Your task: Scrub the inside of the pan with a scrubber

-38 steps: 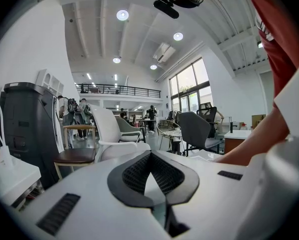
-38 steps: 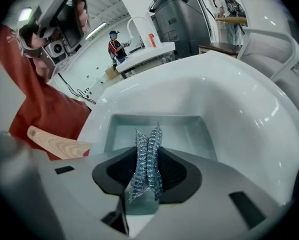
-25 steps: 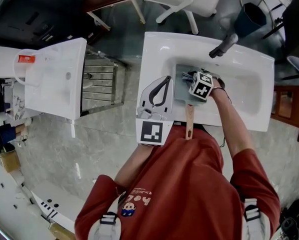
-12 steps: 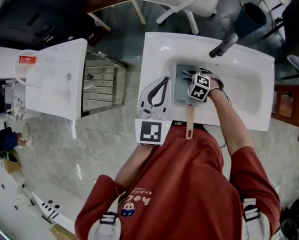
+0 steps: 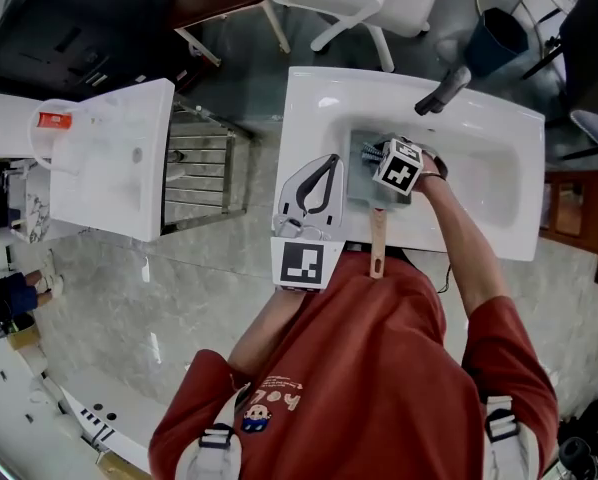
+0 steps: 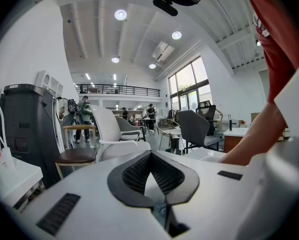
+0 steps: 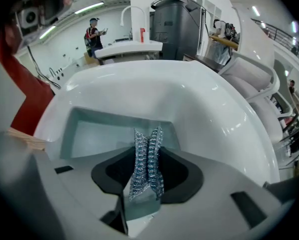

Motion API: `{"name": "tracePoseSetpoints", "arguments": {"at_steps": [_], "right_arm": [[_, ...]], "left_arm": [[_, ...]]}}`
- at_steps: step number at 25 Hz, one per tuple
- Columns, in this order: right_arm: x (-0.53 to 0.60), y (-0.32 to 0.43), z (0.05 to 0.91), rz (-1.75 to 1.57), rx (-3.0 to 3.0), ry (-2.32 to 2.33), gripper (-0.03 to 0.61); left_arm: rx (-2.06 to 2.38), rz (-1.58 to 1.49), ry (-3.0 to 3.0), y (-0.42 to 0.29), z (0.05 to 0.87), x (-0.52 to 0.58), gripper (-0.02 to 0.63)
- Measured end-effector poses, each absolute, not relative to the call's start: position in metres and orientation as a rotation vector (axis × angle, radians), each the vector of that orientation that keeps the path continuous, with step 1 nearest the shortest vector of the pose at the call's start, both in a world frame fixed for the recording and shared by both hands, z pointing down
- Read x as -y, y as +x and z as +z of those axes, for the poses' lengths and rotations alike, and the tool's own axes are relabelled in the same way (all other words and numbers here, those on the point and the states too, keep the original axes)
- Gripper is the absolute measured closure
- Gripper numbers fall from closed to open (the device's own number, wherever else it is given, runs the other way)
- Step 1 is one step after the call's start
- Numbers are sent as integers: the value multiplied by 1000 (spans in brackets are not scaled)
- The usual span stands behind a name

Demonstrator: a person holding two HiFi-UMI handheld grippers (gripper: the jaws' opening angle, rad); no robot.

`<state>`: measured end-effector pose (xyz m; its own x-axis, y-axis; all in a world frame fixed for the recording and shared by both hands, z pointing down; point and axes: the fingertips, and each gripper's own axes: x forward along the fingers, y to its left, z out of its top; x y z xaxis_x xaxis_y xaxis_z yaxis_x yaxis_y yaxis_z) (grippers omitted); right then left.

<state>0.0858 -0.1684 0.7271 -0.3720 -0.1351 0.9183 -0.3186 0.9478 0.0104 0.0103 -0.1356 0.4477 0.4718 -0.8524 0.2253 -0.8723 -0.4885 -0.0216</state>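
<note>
Sink (image 5: 314, 103) — right claw (image 7: 147, 143) grips scrubber (image 7: 148, 165).

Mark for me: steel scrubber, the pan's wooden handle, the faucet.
silvery steel-mesh scrubber (image 7: 147, 154), right gripper view, middle of the wad.
pan's wooden handle (image 5: 378, 242), head view, mid-shaft.
dark grey faucet (image 5: 446, 90), head view, middle of spout.

Head view: from above the person's shoulders, looking steeply down, well off from the white sink (image 5: 499, 158) and grey floor (image 5: 209, 268). Left gripper view: riding the left claw (image 6: 149, 156), close over its jaws, facing level across a hall toward chairs (image 6: 114, 134). Right gripper view: riding the right claw (image 7: 148, 149), close along its jaws, down into the sink. Shared by head and right gripper views: that sink.
</note>
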Motion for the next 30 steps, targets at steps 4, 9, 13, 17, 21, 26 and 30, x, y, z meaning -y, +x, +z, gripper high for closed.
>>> {"name": "tracePoseSetpoints", "arguments": {"at_steps": [4,9,13,17,21,26,30], "right_arm": [[148,86,700,230,1968,179,427],[118,67,684,314,2034,9,428],[106,56,676,333,2032,-73,430],[96,52,679,396,2003,-141,430],[94,51,684,492,2000,-157,434],[95,51,686,530,2004,-179,436],[94,51,687,533,2008,-191,436]], "left_arm": [[1532,307,2598,10,449,134,603],[1562,305,2632,6,449,135,603],[1551,323,2611,5,450,134,603],[1550,322,2602,6,449,133,603],[1551,321,2601,5,449,134,603],[1566,307,2642,8,445,137,603],[1551,318,2616,9,449,136,603]]}}
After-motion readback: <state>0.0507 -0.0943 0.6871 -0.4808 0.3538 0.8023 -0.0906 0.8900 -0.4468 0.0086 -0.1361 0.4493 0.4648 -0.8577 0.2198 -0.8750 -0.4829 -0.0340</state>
